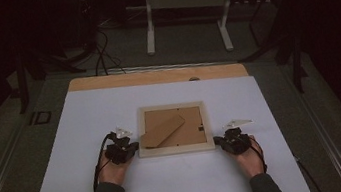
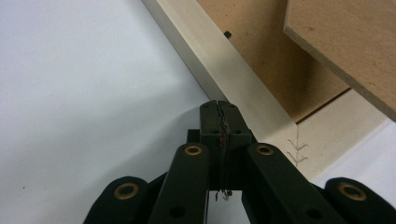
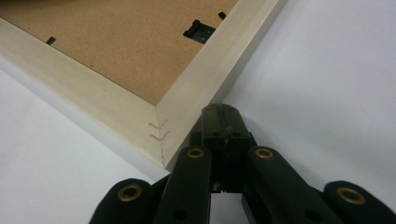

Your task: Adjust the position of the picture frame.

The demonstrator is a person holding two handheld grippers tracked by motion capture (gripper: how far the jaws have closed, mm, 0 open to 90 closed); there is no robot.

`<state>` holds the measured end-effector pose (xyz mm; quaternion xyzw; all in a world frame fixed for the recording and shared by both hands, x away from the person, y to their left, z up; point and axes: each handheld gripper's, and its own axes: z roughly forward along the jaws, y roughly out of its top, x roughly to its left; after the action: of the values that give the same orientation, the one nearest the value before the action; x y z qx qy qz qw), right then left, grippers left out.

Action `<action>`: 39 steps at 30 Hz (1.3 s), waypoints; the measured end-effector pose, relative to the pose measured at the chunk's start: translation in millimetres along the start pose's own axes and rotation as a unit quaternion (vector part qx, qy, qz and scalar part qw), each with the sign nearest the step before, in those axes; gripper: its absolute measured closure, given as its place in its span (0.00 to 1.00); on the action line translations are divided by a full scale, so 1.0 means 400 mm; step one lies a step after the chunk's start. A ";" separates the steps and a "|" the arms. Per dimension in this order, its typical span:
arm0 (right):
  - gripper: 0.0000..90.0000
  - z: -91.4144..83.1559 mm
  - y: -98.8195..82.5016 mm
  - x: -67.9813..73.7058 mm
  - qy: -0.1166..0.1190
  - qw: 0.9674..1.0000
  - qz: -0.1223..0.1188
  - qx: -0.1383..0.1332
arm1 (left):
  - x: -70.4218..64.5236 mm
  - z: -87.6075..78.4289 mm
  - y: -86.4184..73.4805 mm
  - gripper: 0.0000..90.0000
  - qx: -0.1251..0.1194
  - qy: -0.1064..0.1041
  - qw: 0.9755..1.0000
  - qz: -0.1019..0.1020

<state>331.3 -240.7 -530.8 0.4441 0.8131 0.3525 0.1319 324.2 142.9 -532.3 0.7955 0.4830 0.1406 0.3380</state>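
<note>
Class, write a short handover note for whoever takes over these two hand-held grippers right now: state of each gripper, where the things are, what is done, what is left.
Left gripper: shut, empty, tip at the near left corner of the pale wooden picture frame.
Right gripper: shut, empty, tip beside the near right corner.
Frame lies face down in the middle of the white table sheet, brown fibreboard backing up, its brown stand flap lifted.
Done: grippers flank the frame.
Left: probably moving or turning the frame; nothing gripped yet.

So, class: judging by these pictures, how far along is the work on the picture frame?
Done: the picture frame lies face down on the white sheet, its stand flap lifted. In hand: the left claw and right claw, both shut, sit at its near corners, gripping nothing. Left: the backing board is still clipped in.
</note>
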 end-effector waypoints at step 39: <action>1.00 0.030 0.023 0.008 0.004 1.000 0.006 -0.009 | 0.001 -0.022 -0.022 1.00 0.000 0.020 1.000 -0.015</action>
<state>341.7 -229.4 -532.6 0.4465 0.8076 0.3627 0.1301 313.4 149.4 -531.7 0.7849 0.5016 0.1520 0.3304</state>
